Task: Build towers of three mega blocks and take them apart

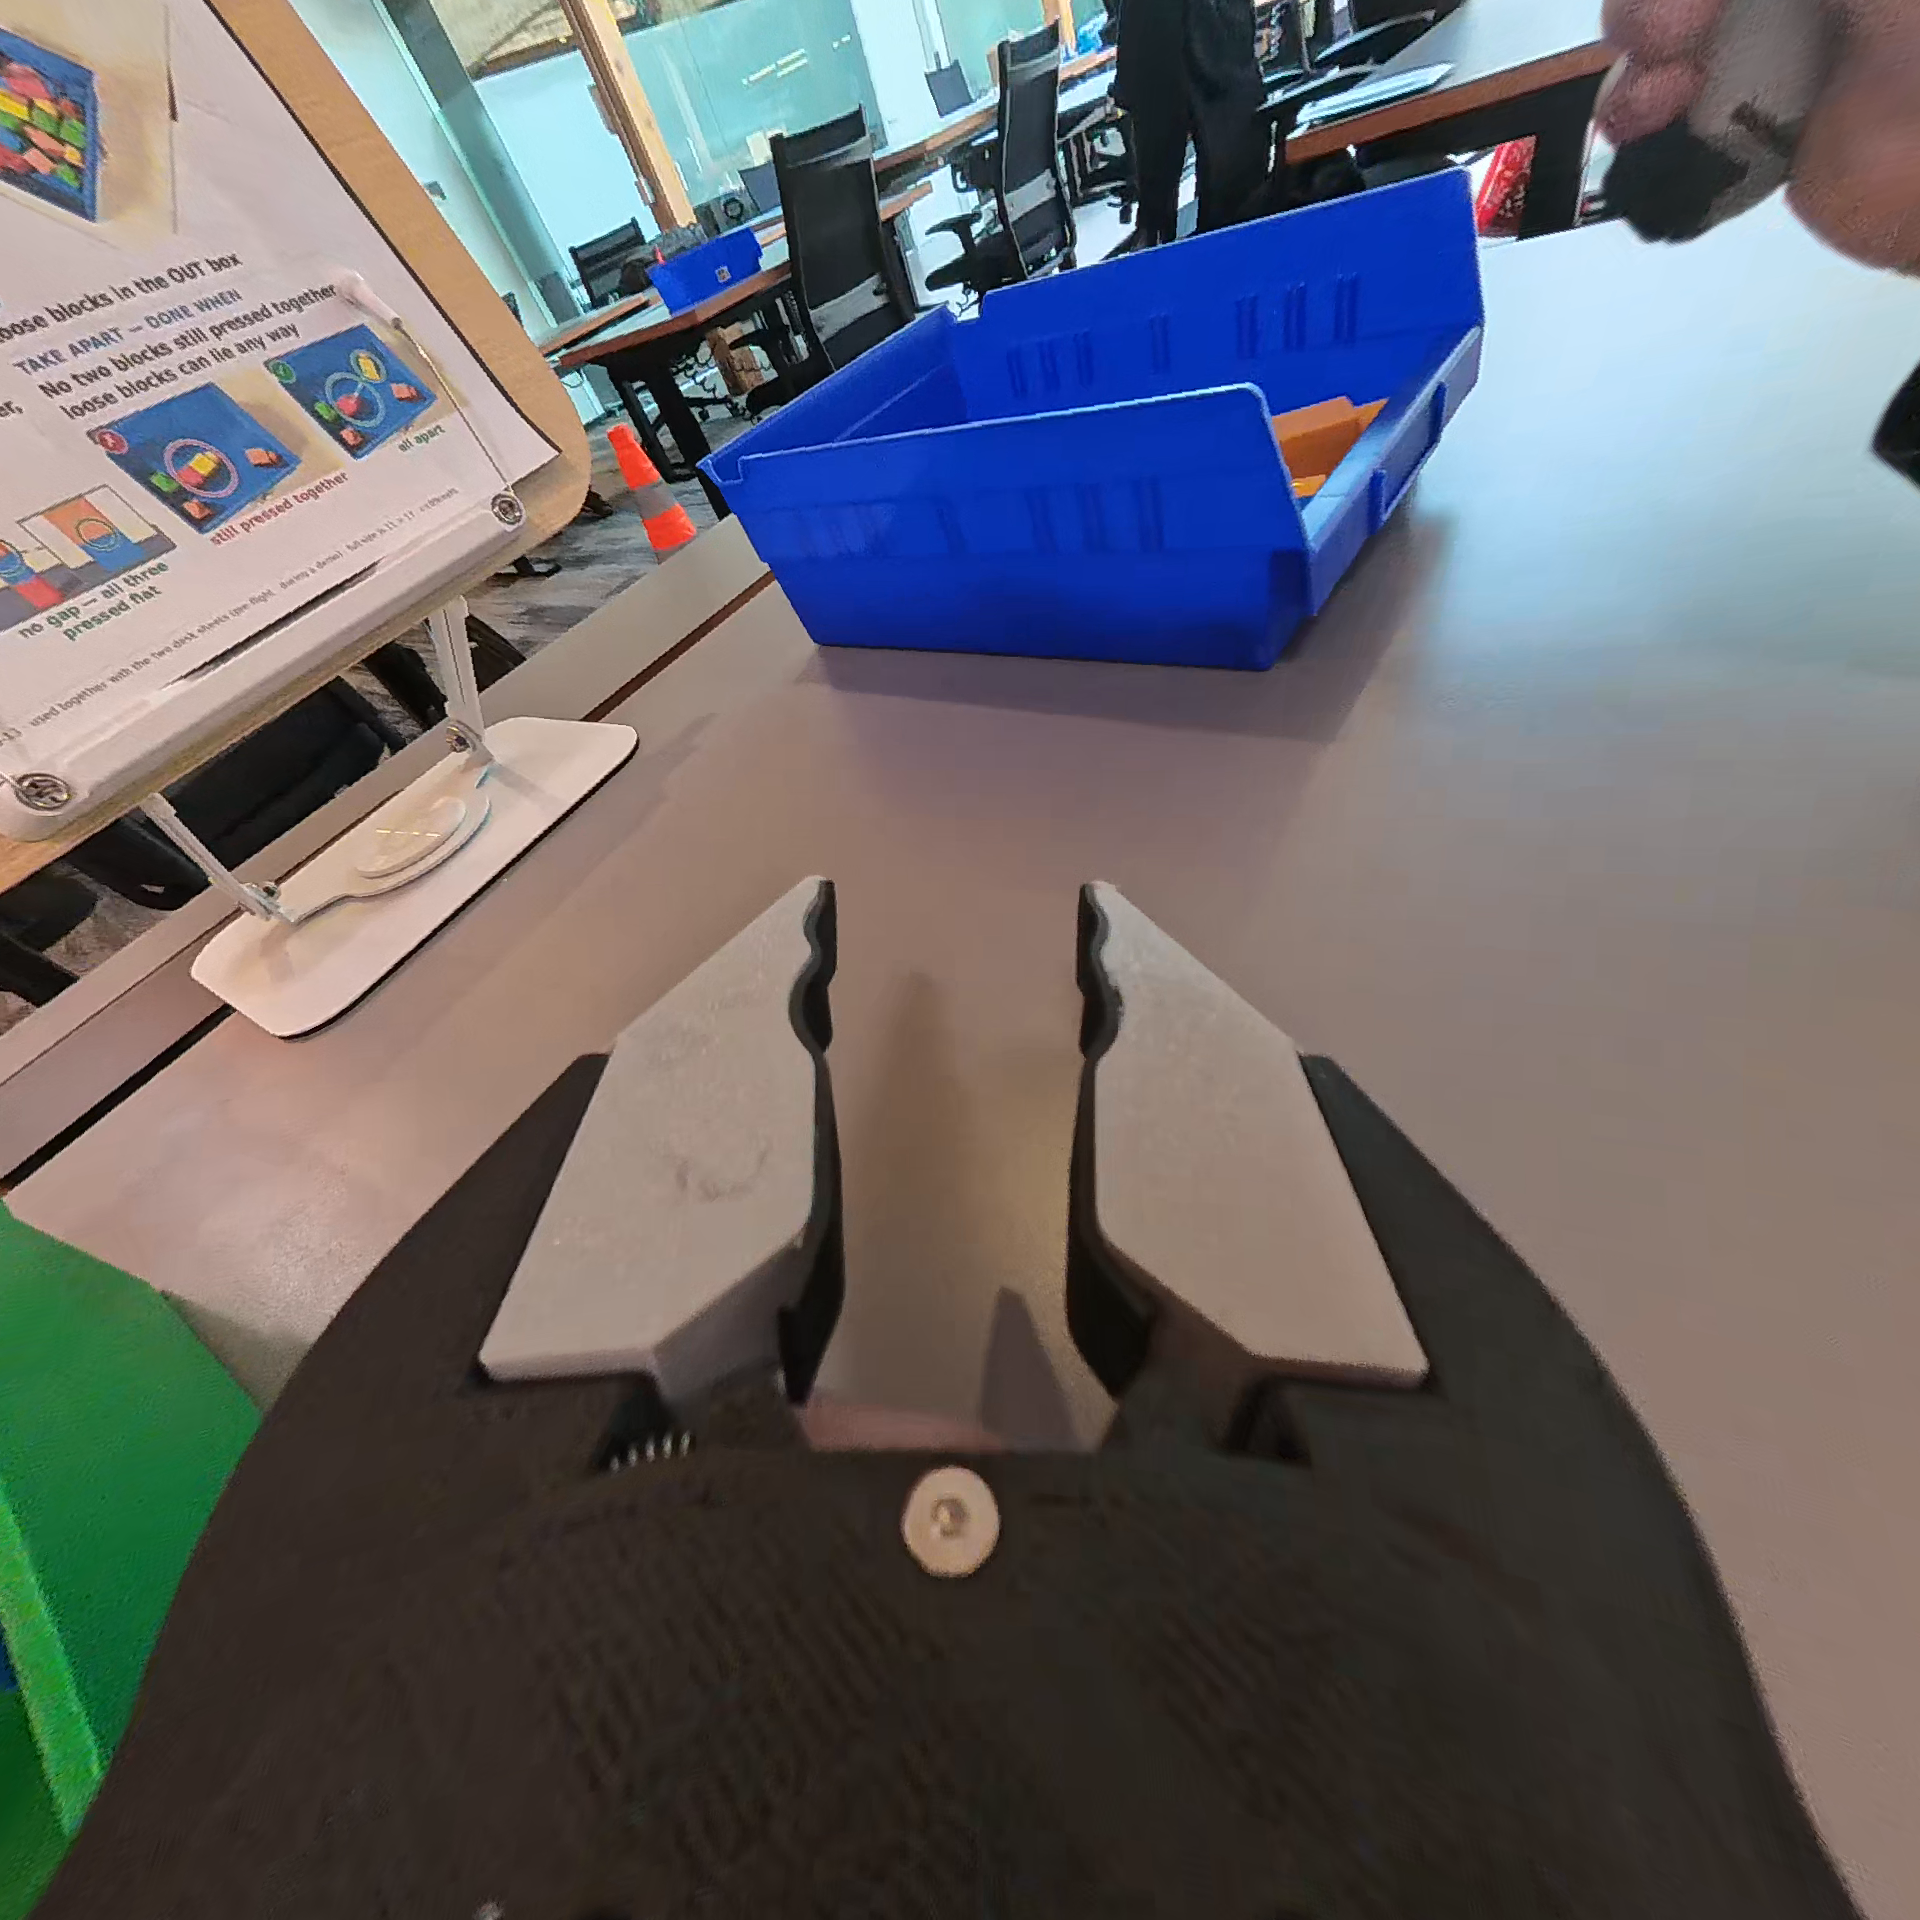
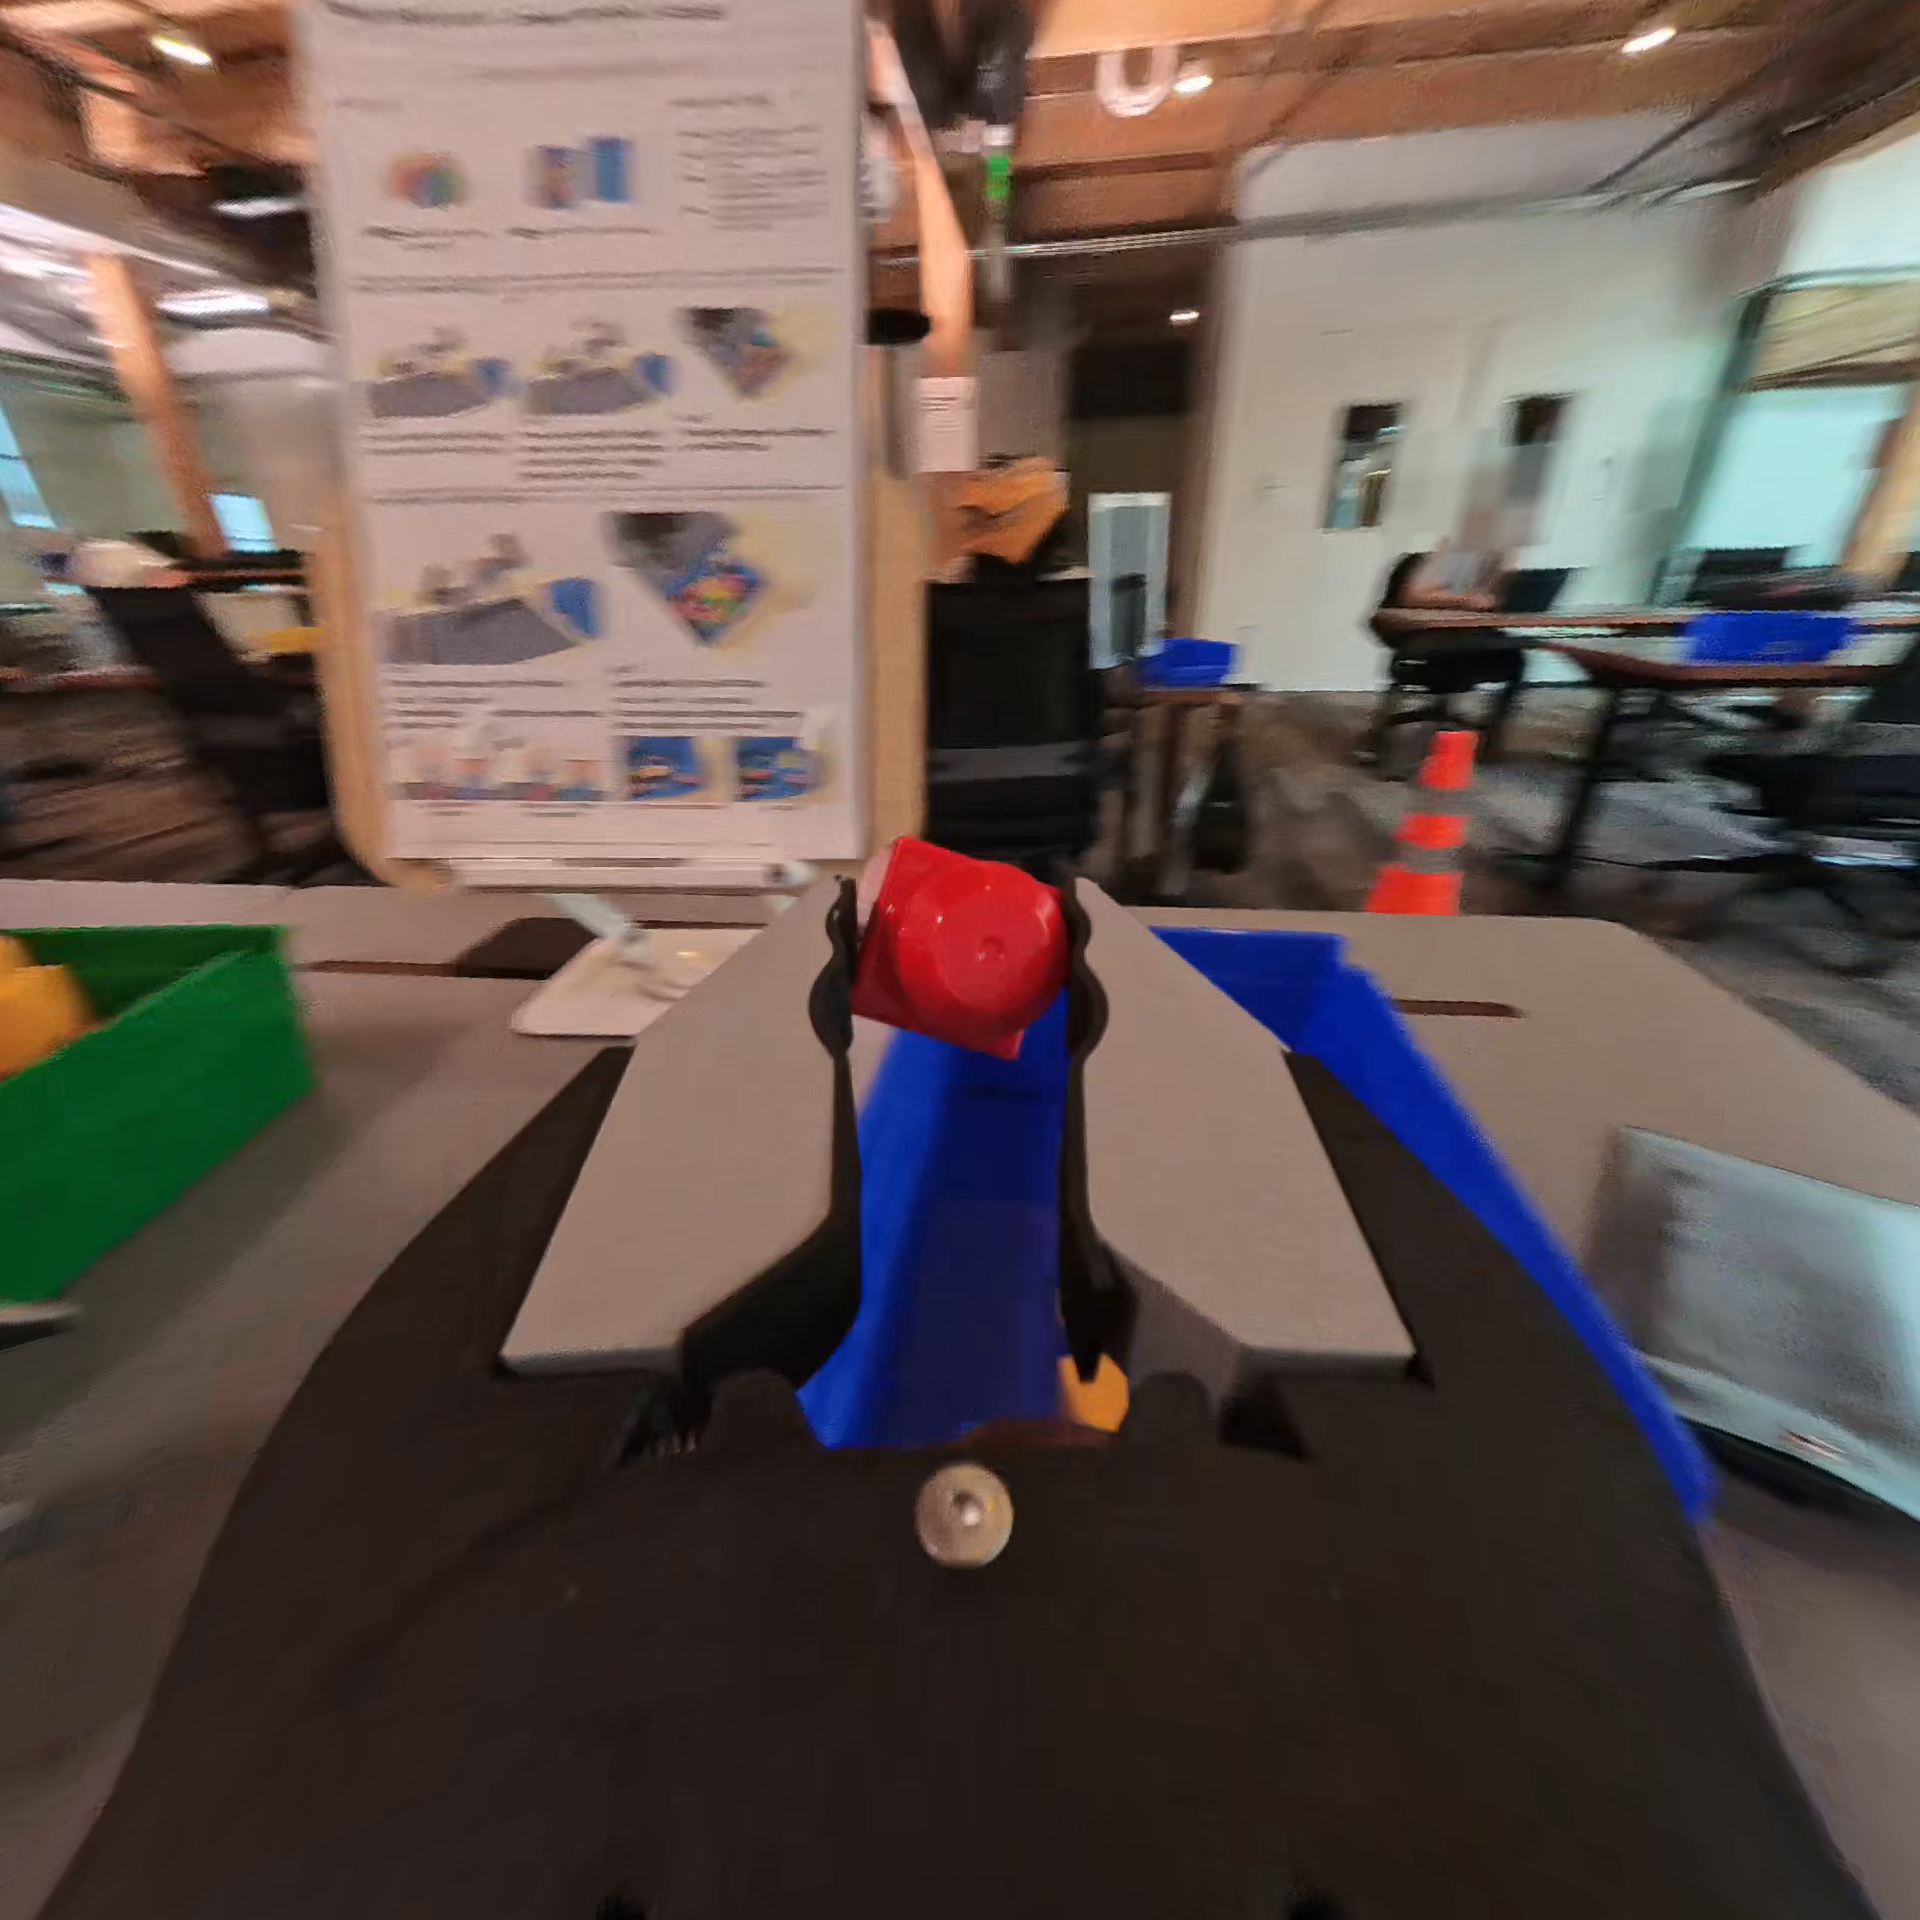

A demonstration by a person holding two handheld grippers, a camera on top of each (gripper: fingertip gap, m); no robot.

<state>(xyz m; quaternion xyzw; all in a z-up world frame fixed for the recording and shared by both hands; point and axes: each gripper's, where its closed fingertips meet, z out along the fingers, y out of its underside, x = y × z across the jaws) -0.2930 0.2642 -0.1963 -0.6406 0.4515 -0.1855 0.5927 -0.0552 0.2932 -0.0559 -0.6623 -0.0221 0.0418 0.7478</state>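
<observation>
The red block (image 2: 961,951) and blue bin (image 1: 1091,520) look like glossy plastic; the grey table (image 1: 1558,831) is smooth and matt.

Left gripper (image 1: 954,940): broad matte-black ribbed printed body, two grey wedge-shaped fingers (image 1: 717,1122) with wavy black inner pads, silver hex screw (image 1: 950,1521) centred near base. Right gripper (image 2: 958,961): same black body, grey fingers, silver screw (image 2: 963,1511).

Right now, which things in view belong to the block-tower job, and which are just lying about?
Belongs to the job:
- red block, clamped in the right gripper
- left gripper, open and empty
- blue bin holding orange blocks
- green bin holding a yellow block
- instruction sheet on its white stand

Just lying about:
- traffic cone
- office chairs
</observation>
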